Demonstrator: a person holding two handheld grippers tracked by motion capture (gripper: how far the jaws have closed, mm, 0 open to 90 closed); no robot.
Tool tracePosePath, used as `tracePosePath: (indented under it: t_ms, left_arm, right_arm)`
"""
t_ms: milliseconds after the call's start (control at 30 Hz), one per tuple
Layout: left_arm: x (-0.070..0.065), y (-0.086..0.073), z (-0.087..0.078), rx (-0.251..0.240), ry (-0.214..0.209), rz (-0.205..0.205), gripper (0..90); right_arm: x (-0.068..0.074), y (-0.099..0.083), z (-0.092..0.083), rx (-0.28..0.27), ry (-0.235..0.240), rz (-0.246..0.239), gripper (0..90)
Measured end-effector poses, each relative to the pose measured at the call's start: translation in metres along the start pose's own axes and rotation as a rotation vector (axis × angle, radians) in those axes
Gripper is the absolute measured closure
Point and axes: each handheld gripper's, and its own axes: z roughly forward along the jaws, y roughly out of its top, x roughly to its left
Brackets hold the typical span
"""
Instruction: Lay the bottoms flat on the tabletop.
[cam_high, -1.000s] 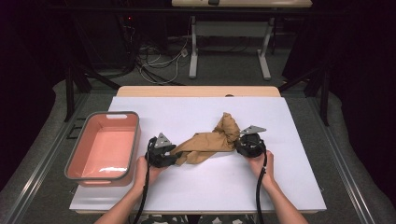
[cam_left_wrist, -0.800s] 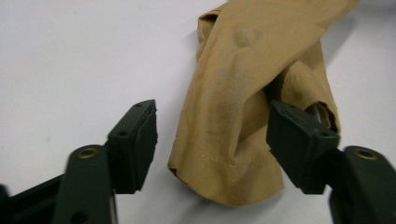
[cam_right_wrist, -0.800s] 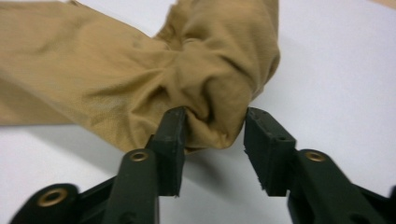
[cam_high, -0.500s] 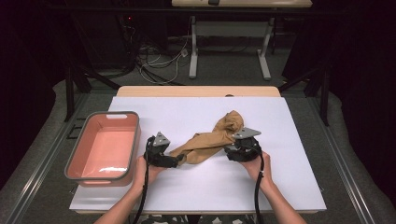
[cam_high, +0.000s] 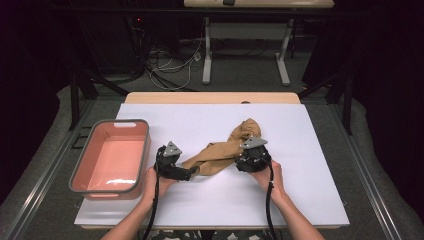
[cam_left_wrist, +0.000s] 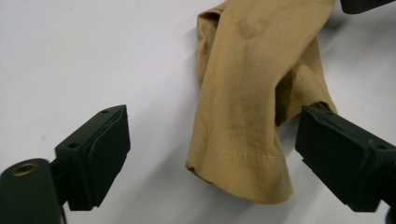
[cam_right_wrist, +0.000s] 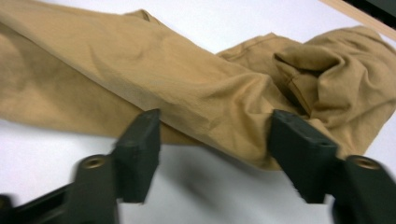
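Cloth: a tan cloth (cam_high: 222, 150) is lying twisted mid-table on the white sheet (cam_high: 210, 200); bunched end toward 1 o'clock, hemmed end toward 7 o'clock.
Left gripper (cam_left_wrist: 212, 158): lying low, pointing toward 3 o'clock; jaws have just been opening, now gaping wide around the hem, gripping nothing.
Right gripper (cam_right_wrist: 215, 154): reaching forward over the cloth's middle; jaws have just been closing, partly open, straddling the cloth, not pinching.
Tray: a pink tray (cam_high: 82, 175) is sitting at 9 o'clock.
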Motion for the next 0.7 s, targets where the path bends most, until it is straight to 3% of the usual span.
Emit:
tracePosePath:
  t_ms: [133,333,567,700]
  left_arm:
    - [0.001,-0.001,0.000,-0.014,0.000,-0.019,4.5]
    - [0.003,-0.001,-0.001,-0.024,0.009,-0.020,3.0]
    - [0.005,-0.002,0.000,-0.024,0.006,-0.035,2.7]
    - [0.005,-0.003,0.000,-0.021,0.011,-0.030,2.4]
  right_arm:
    - [-0.004,-0.004,0.002,-0.004,-0.013,0.015,56.7]
    - [-0.009,-0.008,0.004,-0.002,-0.010,0.033,73.4]
    - [-0.015,-0.012,0.005,-0.002,0.009,0.053,87.0]
    - [-0.014,-0.011,0.003,0.002,0.005,0.055,89.3]
